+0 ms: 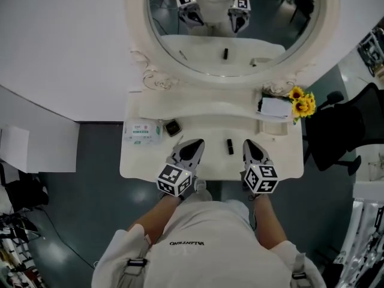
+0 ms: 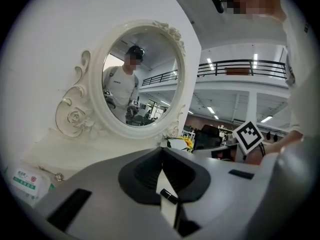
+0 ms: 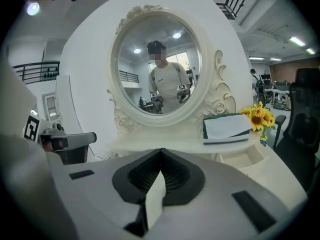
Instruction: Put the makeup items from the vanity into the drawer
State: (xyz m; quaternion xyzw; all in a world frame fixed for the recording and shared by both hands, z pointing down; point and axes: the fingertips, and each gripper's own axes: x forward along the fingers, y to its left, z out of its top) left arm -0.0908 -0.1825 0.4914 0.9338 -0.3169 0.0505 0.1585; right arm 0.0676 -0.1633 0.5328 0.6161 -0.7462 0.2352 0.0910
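On the white vanity top [image 1: 141,161] a small black lipstick tube [image 1: 230,146] lies between my two grippers. A small square compact [image 1: 172,127] sits further back on the left. My left gripper [image 1: 189,152] [image 2: 161,151] rests over the front edge, left of the tube, jaws shut and holding nothing. My right gripper [image 1: 252,150] [image 3: 160,153] is right of the tube, also shut and empty. In the left gripper view a small dark object [image 2: 168,195] shows through the slit under the jaw tips. No drawer is visible in any view.
A white-and-green packet [image 1: 143,131] [image 2: 27,181] lies at the back left. A white-topped box [image 1: 275,108] [image 3: 226,127] and sunflowers [image 1: 303,102] [image 3: 259,116] stand on the raised shelf at the right. The oval mirror [image 1: 231,29] rises behind. A black chair [image 1: 336,131] is beside the vanity.
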